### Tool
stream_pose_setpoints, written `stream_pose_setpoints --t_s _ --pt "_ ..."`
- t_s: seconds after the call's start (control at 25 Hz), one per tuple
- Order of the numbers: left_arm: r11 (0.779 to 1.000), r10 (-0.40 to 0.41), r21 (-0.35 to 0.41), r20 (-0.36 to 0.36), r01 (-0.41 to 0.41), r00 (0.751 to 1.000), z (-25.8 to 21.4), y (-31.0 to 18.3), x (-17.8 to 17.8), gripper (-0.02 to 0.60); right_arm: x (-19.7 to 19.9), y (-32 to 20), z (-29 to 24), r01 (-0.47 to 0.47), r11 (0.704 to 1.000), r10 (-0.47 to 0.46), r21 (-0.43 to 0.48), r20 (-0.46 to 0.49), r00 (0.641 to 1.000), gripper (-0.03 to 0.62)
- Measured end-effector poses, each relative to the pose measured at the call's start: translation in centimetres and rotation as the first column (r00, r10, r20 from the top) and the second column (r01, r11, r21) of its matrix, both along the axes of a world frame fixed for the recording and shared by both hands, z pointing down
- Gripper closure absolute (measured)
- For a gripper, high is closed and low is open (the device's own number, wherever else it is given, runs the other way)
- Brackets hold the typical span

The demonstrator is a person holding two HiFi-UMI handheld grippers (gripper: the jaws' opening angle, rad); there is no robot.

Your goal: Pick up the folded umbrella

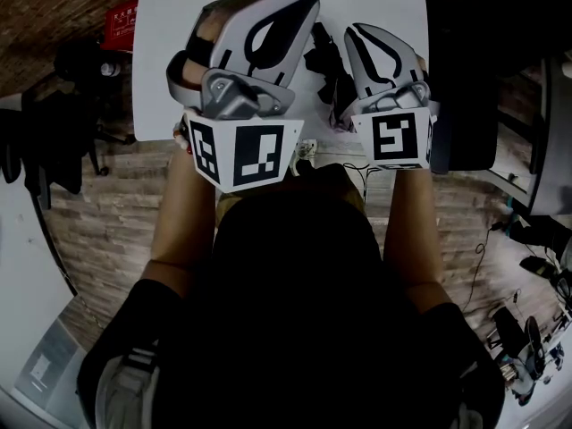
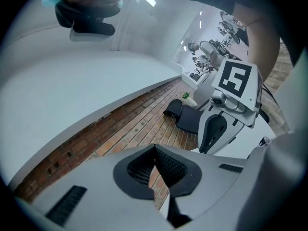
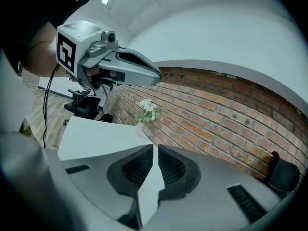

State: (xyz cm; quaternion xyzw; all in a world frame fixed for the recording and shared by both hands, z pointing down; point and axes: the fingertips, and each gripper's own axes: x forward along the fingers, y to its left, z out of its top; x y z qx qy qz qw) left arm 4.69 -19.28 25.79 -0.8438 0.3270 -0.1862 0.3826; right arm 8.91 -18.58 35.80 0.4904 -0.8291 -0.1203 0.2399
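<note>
At 12 o'clock, only the head view is showing a black bundle (image 1: 323,61); left gripper (image 2: 155,148) and right gripper (image 3: 154,148) are pressing empty jaws together.

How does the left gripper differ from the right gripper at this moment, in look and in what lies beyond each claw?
Beyond the left gripper claw lies brick; beyond the right gripper claw lies the white table. In the head view the left gripper fills more of the picture than the right gripper. The left cube and the right cube carry different black patterns. Both claws are closed and hold nothing.
</note>
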Motion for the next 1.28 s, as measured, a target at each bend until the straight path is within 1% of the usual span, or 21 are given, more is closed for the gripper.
stream_pose_setpoints --t_s 0.12,0.16,0.2,0.48,0.64,0.76,1.0,1.16,1.28 --pt "1.000 0.006 0.000 -0.001 -0.006 1.000 0.1 0.0 0.1 0.569 0.2 -0.1 1.4 -0.008 0.999 0.007 -0.041 -0.018 1.000 0.552" --pt "1.000 0.010 -0.001 -0.001 -0.010 1.000 0.1 0.0 0.2 0.569 0.2 0.0 1.9 -0.009 0.998 0.008 -0.060 -0.023 1.000 0.541" --pt "1.000 0.015 -0.001 -0.001 -0.015 1.000 0.2 0.1 0.3 0.569 0.1 0.0 2.4 -0.009 0.997 0.007 -0.080 -0.025 1.000 0.515" --pt "1.000 0.018 -0.007 -0.001 -0.018 1.000 0.6 -0.1 0.2 0.569 -0.5 -0.1 5.1 0.008 0.983 -0.012 -0.184 -0.022 1.000 0.451" --pt "1.000 0.022 -0.013 0.003 -0.021 1.000 0.9 0.0 0.3 0.569 -1.0 0.4 7.2 0.030 0.962 -0.032 -0.272 -0.003 0.999 0.403" --pt "1.000 0.017 -0.018 0.006 -0.017 1.000 1.1 -0.1 0.1 0.569 -1.2 0.5 8.6 0.033 0.946 -0.041 -0.324 -0.016 0.999 0.368" --pt "1.000 0.010 -0.029 0.004 -0.010 1.000 1.5 -0.4 -0.1 0.569 -1.6 0.5 10.5 0.036 0.915 -0.043 -0.402 -0.008 0.999 0.339" --pt "0.999 0.010 -0.041 -0.018 -0.011 1.000 1.3 -0.5 -0.2 0.569 -1.9 0.6 12.0 0.045 0.890 -0.057 -0.453 -0.014 0.998 0.322" --pt "0.999 0.006 -0.046 -0.018 -0.007 1.000 1.4 -0.8 -0.3 0.569 -2.1 0.5 13.1 0.043 0.874 -0.047 -0.484 0.005 0.999 0.312"
